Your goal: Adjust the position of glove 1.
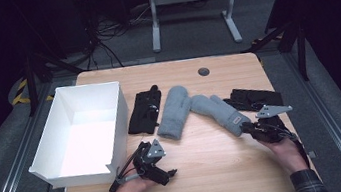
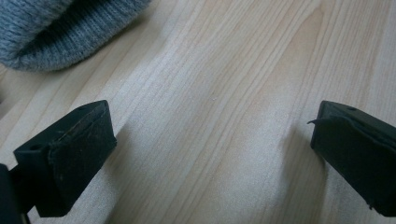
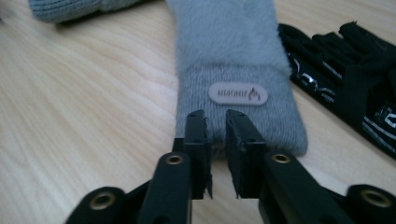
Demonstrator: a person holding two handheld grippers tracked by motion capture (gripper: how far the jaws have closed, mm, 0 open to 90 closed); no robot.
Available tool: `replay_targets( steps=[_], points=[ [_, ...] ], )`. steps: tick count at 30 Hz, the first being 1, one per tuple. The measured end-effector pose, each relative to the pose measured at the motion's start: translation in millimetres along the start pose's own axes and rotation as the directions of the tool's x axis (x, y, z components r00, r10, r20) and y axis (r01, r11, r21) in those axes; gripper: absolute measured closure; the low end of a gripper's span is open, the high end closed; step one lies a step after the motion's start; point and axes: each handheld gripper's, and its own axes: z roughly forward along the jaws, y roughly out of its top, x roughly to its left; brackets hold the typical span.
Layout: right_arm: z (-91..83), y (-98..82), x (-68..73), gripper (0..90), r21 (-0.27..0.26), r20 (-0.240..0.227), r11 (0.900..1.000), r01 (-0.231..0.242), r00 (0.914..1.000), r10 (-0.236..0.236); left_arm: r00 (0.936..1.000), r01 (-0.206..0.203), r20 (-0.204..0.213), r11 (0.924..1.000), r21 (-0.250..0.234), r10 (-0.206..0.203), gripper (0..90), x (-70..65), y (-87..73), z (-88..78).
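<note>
Two grey mittens lie side by side mid-table: one (image 1: 173,111) upright in the picture, the other (image 1: 218,112) slanting toward the right. My right gripper (image 1: 244,127) is at the slanted mitten's cuff. In the right gripper view the gripper (image 3: 215,126) has its jaws nearly together, pinching the edge of the ribbed cuff of that mitten (image 3: 229,51) just below its oval label (image 3: 238,94). My left gripper (image 1: 168,173) rests near the front edge. In the left gripper view it (image 2: 212,135) stands wide open over bare wood, and a grey knitted cuff (image 2: 56,28) lies beyond it.
A white open box (image 1: 75,172) stands at the table's left. One black glove (image 1: 144,111) lies beside it, left of the mittens. Another black glove (image 1: 254,98) lies at the right, close to my right gripper (image 3: 345,65). A round grommet (image 1: 203,71) sits at the far edge.
</note>
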Motion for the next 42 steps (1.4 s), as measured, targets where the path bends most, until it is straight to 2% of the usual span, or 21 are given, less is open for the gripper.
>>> replay_targets(
  steps=[1,3,7,13,20,26,33,42],
  points=[
    [0.0,0.0,0.0,83.8,0.000,0.000,1.000,0.000,1.0000,0.000,1.0000,0.000,0.000,1.0000,0.000,0.000,0.0,0.0,0.0,0.0],
    [3.1,5.2,-0.6,89.3,-0.008,-0.001,1.000,0.001,1.0000,-0.001,1.0000,0.003,-0.004,1.0000,-0.001,-0.003,0.0,-0.4,-0.1,0.0],
    [5.3,12.0,-4.3,89.8,-0.026,-0.013,1.000,0.002,0.9999,-0.002,1.0000,0.004,-0.006,1.0000,-0.001,-0.004,0.0,-0.4,-0.1,-0.1],
    [12.3,18.1,-18.0,89.9,-0.039,-0.015,0.999,-0.026,0.9996,0.025,1.0000,0.008,-0.005,1.0000,-0.002,-0.008,0.0,-0.7,0.1,0.2],
    [22.5,24.6,-26.5,90.0,-0.035,0.002,0.999,-0.024,0.9997,0.024,1.0000,0.008,-0.004,1.0000,-0.002,-0.009,0.0,-0.7,0.0,0.2],
    [33.6,24.7,-33.0,90.0,-0.009,0.014,1.000,-0.020,0.9997,0.020,1.0000,0.008,-0.005,1.0000,-0.001,-0.008,0.0,-0.7,0.1,0.2],
    [36.1,24.2,-31.8,90.0,0.007,-0.004,1.000,-0.014,0.9999,0.014,0.9999,0.008,-0.006,1.0000,-0.001,-0.008,0.0,-0.8,0.1,0.1],
    [35.7,24.6,-19.0,90.0,0.025,-0.055,0.999,0.025,0.9982,-0.024,0.9999,0.010,-0.007,1.0000,-0.001,-0.010,0.0,-1.0,0.0,0.1]
  ],
)
